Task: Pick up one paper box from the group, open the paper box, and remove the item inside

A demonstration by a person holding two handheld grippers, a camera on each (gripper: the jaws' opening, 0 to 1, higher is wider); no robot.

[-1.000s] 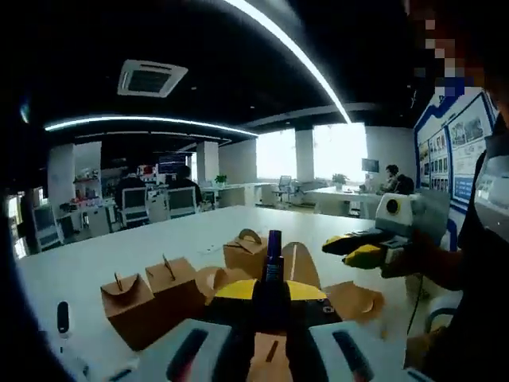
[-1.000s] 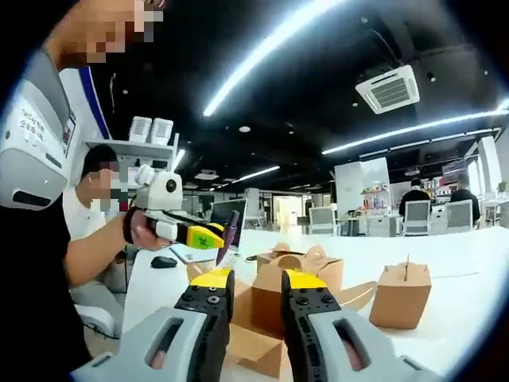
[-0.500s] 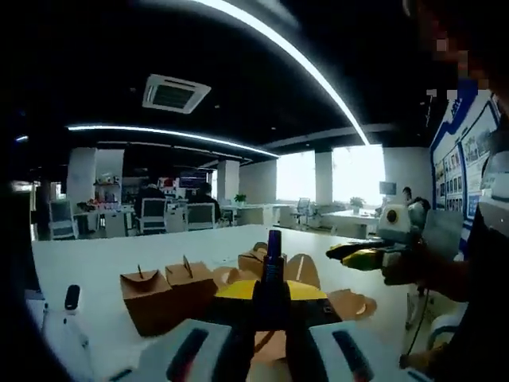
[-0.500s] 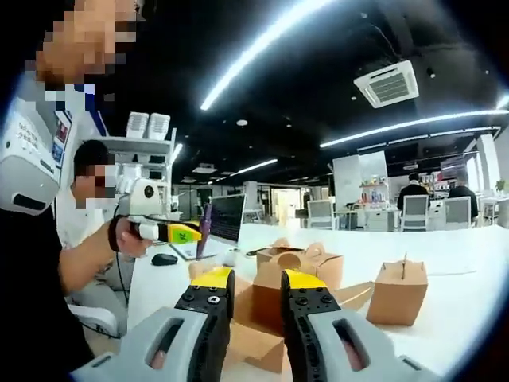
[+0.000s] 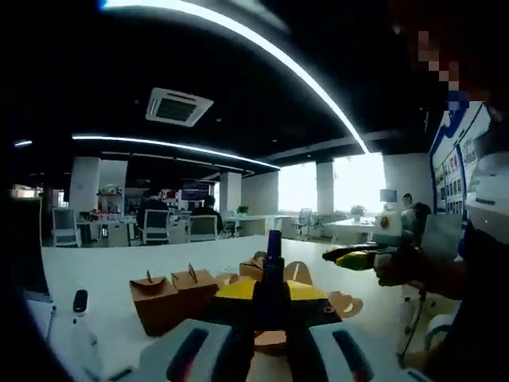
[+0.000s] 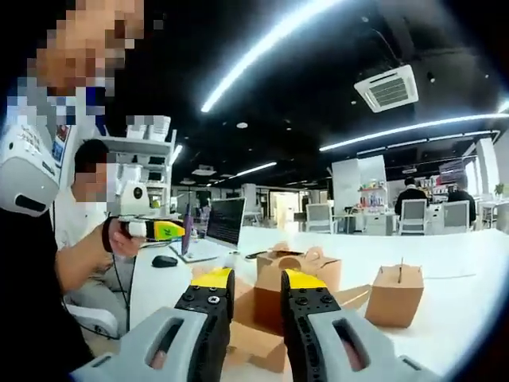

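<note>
The left gripper (image 5: pixel 272 286) is held level above the table, its jaws pressed together on a slim purple item (image 5: pixel 273 248) that stands up from between the tips. In the right gripper view the same left gripper (image 6: pixel 176 232) shows far off to the left, gripped by the person's hand (image 6: pixel 119 237), the purple item (image 6: pixel 185 237) hanging at its tip, well clear of the boxes. The right gripper (image 6: pixel 256 288) points forward with its jaws spread a little, nothing between them; in the left gripper view it (image 5: pixel 342 255) is out to the right, raised above the table.

Just ahead of the right gripper's tips sits an opened brown paper box (image 6: pixel 306 270), flaps folded outward. To the right of it, apart, stands a closed box (image 6: pixel 397 294) with a tab on top. From the left gripper, two closed boxes (image 5: pixel 171 294) stand touching each other ahead and to the left, with opened flaps (image 5: pixel 343 303) lying right of the jaws.

The white table (image 6: pixel 465 278) runs wide and bare beyond the boxes. A laptop (image 6: pixel 221 223) and a mouse (image 6: pixel 165 261) lie past the left gripper, near the table's edge.
</note>
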